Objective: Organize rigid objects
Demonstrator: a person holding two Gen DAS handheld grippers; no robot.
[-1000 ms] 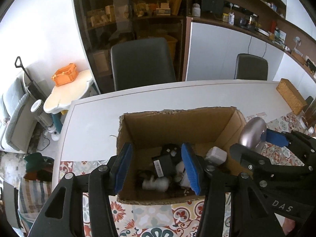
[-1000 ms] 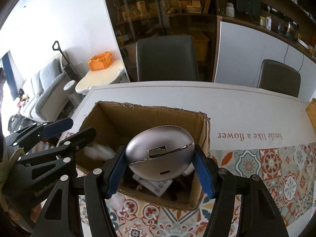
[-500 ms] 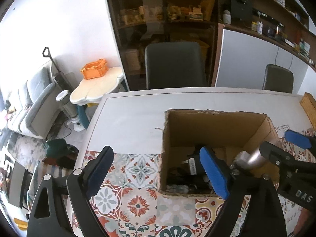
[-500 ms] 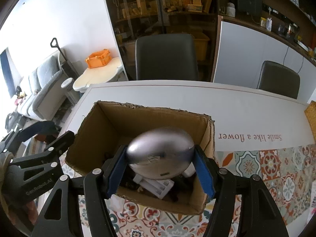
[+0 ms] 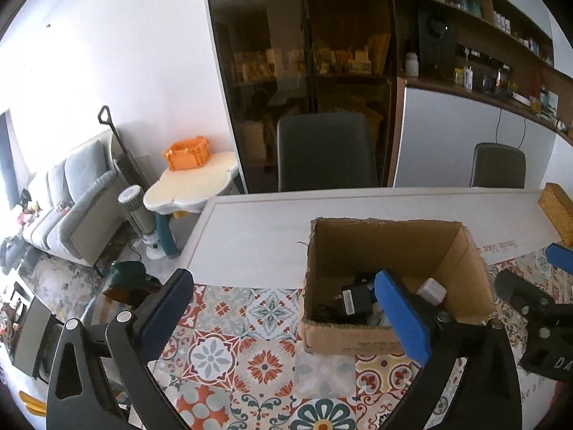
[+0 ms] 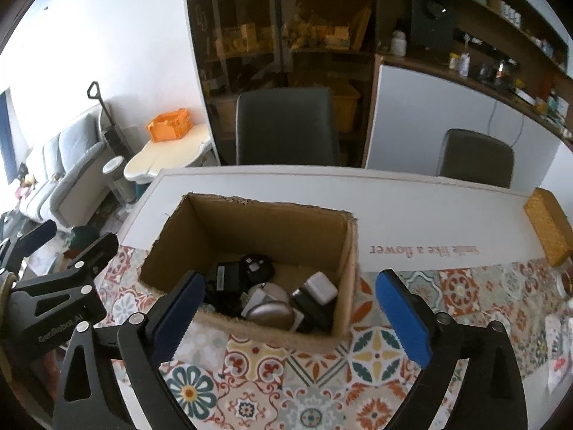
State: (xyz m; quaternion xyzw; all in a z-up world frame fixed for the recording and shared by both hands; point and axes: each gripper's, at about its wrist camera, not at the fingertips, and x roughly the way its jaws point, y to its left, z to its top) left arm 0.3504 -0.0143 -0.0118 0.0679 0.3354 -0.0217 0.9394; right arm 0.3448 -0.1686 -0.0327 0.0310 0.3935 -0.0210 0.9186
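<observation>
An open cardboard box point(image 5: 394, 251) point(image 6: 272, 229) stands on the patterned tile mat point(image 6: 376, 351). Inside lie a silver egg-shaped case point(image 6: 266, 313), a white charger point(image 6: 320, 288) point(image 5: 431, 290), a black adapter point(image 6: 256, 265) point(image 5: 352, 301) and other small devices. My right gripper point(image 6: 290, 279) hovers above the box's near side, jaws opening, with nothing between them. My left gripper point(image 5: 283, 279) hangs over the mat left of the box, jaws also opening and empty. Each gripper shows at the edge of the other's view: the right gripper point(image 5: 533, 268), the left gripper point(image 6: 71, 240).
The white table point(image 5: 250, 229) runs beyond the box, with two dark chairs point(image 6: 286, 125) behind it. A woven wicker box point(image 6: 548, 229) sits at the table's right end. The table's left edge drops to the floor, near a small cream side table point(image 5: 193, 182).
The right gripper opened and let go of the silver egg-shaped case, which now lies in the box. The left gripper opened wide and drew back to the left. Both rose.
</observation>
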